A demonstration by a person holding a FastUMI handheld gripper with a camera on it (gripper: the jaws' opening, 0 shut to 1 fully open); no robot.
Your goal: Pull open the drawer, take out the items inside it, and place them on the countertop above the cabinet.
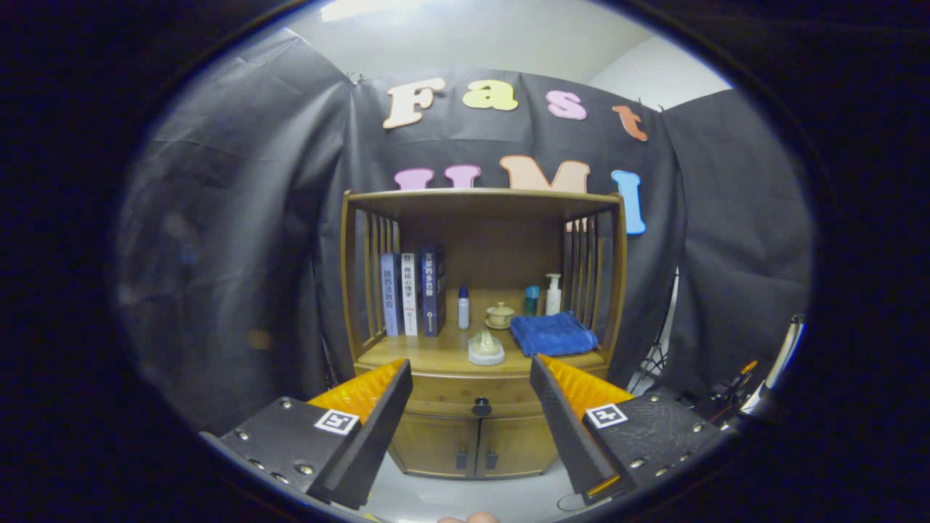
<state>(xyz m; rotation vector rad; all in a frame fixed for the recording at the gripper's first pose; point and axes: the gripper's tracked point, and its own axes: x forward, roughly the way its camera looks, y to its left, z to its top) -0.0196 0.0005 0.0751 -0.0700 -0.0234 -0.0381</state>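
Gripper view looks at a wooden cabinet [476, 436] whose counter [436, 354] carries three upright books [412, 293], a small white bottle [463, 307], a lidded cup [500, 314], a pump bottle [554, 293], a folded blue towel [552, 333] and a pale figurine [485, 348]. Beneath it, the drawer [465, 396] is closed, its dark knob [481, 407] showing between the spread-apart, empty tongs [471, 385], beyond their tips.

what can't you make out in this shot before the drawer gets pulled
- Drawer contents, gripper view: the drawer is shut behind its knob, so the front hides them.
- Cabinet lower corners: covered by the open claw fingers.
- Book spines and the small bottle: print too small.
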